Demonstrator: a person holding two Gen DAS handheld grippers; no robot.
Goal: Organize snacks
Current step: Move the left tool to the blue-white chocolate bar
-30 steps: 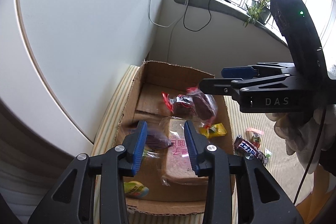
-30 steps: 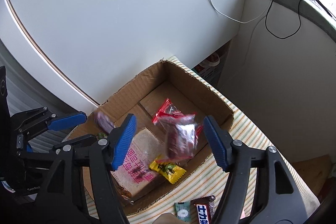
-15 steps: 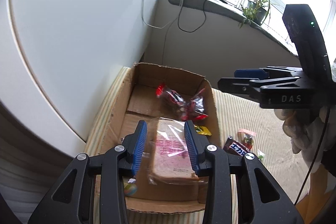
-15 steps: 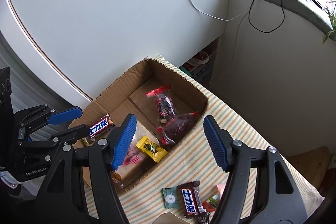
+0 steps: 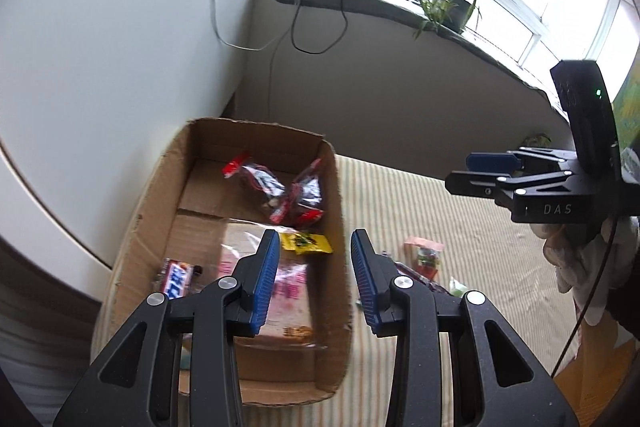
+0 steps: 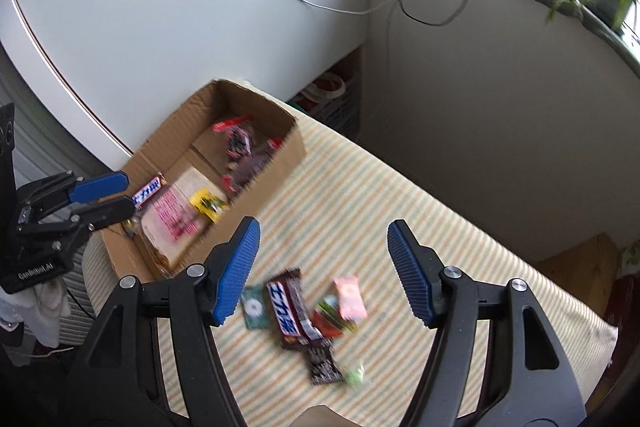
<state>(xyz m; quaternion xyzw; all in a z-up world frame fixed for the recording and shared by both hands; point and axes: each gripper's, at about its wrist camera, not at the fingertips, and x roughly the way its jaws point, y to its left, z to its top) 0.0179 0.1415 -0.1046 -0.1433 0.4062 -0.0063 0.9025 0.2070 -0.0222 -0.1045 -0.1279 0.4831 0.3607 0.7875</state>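
Left wrist view: the left claw (image 5: pixel 314 281) hangs with jaws apart and nothing between them, over the right wall of one cardboard box (image 5: pixel 340 227). Inside lie two red-sealed bags (image 5: pixel 280 187), one yellow sachet (image 5: pixel 306 243), one pink-printed packet (image 5: pixel 288 287) and one chocolate bar (image 5: pixel 176 279).

Right wrist view: the right claw (image 6: pixel 324 273) gapes empty above the striped bench (image 6: pixel 360 195), where about six blurred snacks (image 6: pixel 304 311) lie loose, right of the box.

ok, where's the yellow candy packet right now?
Inside the cardboard box, near its right wall: the yellow candy packet lies against the pink-printed bread pack, short of the red-sealed bags in the right wrist view.
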